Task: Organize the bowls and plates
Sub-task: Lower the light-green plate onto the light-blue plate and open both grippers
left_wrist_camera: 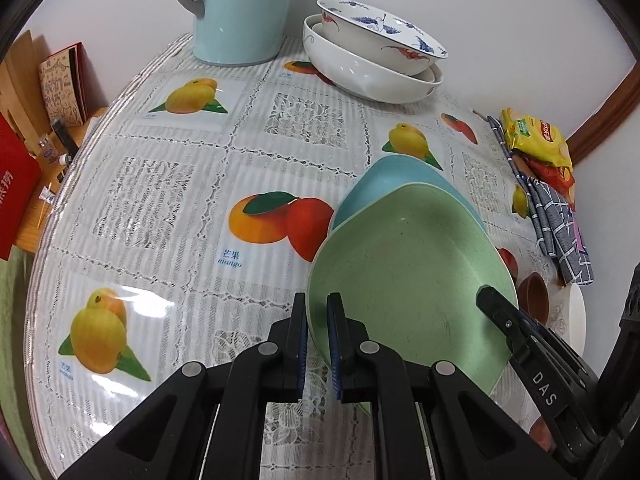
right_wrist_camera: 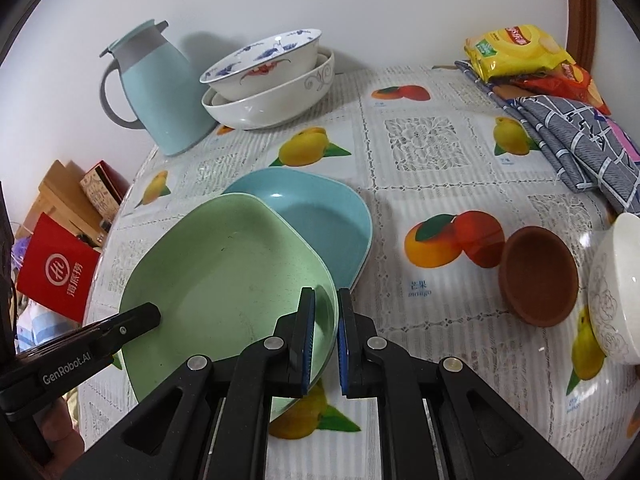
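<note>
Nearest the cameras, both grippers are clamping the green plate by opposite edges: the left gripper is pinching its left rim with narrow jaws, and the right gripper is pinching its right rim the same way, each with the rim running between the pads. The plate is hanging tilted, its far edge overlapping the blue plate, which is lying flat on the fruit-printed tablecloth just beyond. The step in hand looks like stacking green onto blue. I judge the next move is calling for levelling the green plate, centring it over the blue one so the squarish outlines are matching, and setting it down before either grip is letting go; releasing one side early would likely be tipping it.

To the right, a brown bowl is lying on its side near a white bowl at the table's right edge, both probably waiting their turn. Farther off, a checked cloth and snack packets are sitting at the far right. At the far side against the wall, two nested china bowls are standing beside a pale blue jug.
</note>
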The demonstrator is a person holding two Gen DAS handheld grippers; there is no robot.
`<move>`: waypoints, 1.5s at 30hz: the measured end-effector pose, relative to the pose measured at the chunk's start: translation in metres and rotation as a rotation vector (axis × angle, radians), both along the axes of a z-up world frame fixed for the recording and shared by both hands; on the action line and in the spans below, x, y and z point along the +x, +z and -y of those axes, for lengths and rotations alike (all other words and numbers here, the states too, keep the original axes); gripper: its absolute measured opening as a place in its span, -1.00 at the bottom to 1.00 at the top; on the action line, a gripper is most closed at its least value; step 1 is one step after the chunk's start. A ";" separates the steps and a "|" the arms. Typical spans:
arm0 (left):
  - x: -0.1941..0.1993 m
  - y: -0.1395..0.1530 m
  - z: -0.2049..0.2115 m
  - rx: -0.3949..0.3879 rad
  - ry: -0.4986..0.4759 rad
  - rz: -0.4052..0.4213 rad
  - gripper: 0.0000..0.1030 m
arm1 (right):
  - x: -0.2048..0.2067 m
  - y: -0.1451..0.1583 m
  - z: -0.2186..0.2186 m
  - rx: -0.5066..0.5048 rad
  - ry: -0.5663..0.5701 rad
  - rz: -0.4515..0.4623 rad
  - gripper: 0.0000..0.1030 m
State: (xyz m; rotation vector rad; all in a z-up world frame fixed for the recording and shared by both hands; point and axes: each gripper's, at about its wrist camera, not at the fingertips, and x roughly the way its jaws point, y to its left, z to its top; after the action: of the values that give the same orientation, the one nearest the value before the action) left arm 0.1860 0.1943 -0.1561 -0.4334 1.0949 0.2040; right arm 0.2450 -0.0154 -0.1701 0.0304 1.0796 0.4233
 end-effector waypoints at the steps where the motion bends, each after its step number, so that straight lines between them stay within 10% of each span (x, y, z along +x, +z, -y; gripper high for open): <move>1: 0.002 0.000 0.000 0.000 -0.001 0.001 -0.81 | 0.003 -0.001 -0.001 -0.003 0.000 0.001 -0.80; 25: 0.041 -0.007 0.004 0.018 -0.031 -0.001 -0.73 | 0.059 -0.005 -0.017 -0.084 0.123 0.077 -0.78; 29: 0.040 -0.008 0.004 0.021 -0.048 -0.004 -0.44 | 0.059 -0.003 -0.015 -0.074 0.148 0.081 -0.75; 36: 0.030 -0.005 0.007 0.045 -0.061 0.003 -0.20 | 0.049 0.005 -0.014 -0.056 0.168 0.122 0.01; 45: 0.015 0.012 0.014 0.060 -0.079 0.031 -0.18 | 0.033 0.022 0.008 -0.060 0.121 0.149 0.01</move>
State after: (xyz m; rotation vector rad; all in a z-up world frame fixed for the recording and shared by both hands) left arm 0.2010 0.1802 -0.1439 -0.3384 1.0712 0.1598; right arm 0.2775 -0.0230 -0.1483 -0.1185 0.9499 0.4941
